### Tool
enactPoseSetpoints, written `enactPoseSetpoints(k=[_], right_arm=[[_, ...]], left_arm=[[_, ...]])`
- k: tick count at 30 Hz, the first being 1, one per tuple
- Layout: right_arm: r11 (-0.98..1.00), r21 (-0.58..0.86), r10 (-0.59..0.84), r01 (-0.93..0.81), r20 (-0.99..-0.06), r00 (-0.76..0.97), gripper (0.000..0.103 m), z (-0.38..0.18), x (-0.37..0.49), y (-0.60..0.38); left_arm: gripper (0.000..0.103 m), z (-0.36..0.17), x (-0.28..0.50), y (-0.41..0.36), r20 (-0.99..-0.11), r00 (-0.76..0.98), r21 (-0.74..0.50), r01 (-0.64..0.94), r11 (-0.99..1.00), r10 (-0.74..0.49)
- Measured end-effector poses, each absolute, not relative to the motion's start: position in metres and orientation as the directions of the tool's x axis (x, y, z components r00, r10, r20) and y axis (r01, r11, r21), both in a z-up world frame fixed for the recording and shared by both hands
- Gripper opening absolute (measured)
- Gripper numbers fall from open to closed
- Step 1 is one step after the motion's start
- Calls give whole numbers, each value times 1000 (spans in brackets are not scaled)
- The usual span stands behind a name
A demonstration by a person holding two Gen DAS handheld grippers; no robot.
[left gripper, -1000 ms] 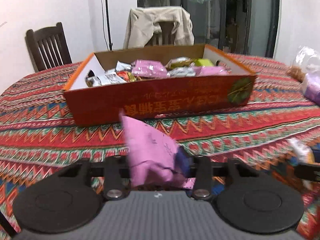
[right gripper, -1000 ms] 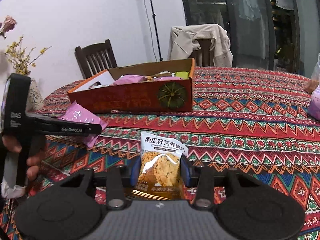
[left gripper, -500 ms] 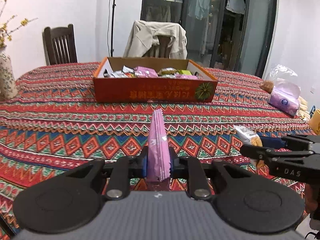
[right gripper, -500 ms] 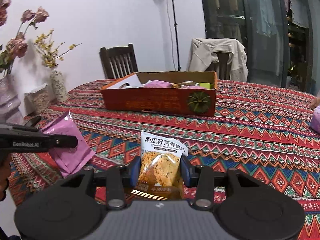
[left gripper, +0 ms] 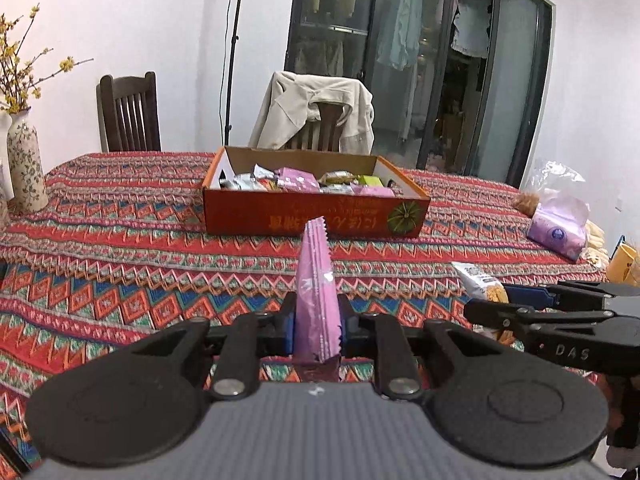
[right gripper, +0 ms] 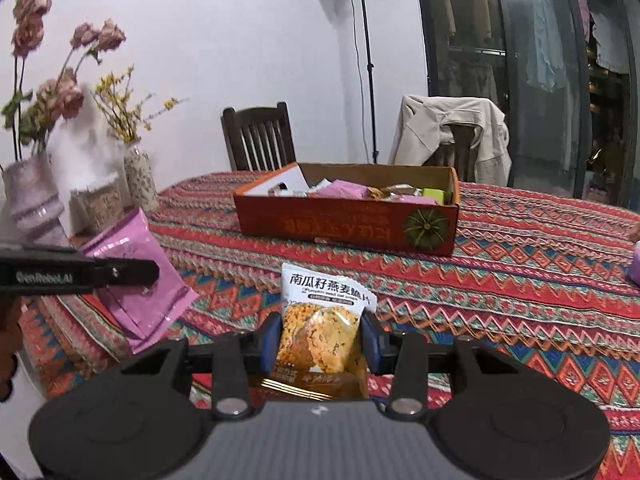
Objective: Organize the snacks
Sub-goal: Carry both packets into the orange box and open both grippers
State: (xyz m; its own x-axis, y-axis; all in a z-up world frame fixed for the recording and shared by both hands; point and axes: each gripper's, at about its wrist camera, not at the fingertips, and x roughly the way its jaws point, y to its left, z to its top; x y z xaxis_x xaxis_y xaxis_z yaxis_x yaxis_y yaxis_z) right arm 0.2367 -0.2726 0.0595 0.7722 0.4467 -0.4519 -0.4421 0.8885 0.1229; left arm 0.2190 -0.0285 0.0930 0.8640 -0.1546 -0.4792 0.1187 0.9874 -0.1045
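Open tablecloth (left gripper: 120, 248) before snack box (left gripper: 312, 212).

Box (left gripper: 316, 210): far centre on the table (left gripper: 120, 240), snack packets inside.
Vase (left gripper: 26, 168): far left.
Chairs (left gripper: 128, 112): behind the table.
Tissue pack (left gripper: 556, 232): far right.

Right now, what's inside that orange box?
The orange box holds pink, silver and green snack packets, heaped. Whatever lies beneath them is covered.

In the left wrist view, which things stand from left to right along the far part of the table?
Floral vase → orange snack box → purple tissue pack.
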Motion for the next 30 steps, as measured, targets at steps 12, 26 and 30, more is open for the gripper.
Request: enactPoseSetpoints(k=[12, 26, 30], right_arm=[[884, 43, 454, -466, -321, 831, 41, 139, 322, -272], [907, 55, 376, -417, -548, 747, 41, 128, 575, -200], [916, -11, 309, -402, -619, 722, 41, 92, 610, -173]], left_arm=[[20, 186, 318, -4, -334, 911, -76, 231, 970, -243], [20, 152, 573, 1, -510, 825, -165, 183, 969, -242], [20, 119, 615, 8, -569, 789, -196, 142, 970, -231]])
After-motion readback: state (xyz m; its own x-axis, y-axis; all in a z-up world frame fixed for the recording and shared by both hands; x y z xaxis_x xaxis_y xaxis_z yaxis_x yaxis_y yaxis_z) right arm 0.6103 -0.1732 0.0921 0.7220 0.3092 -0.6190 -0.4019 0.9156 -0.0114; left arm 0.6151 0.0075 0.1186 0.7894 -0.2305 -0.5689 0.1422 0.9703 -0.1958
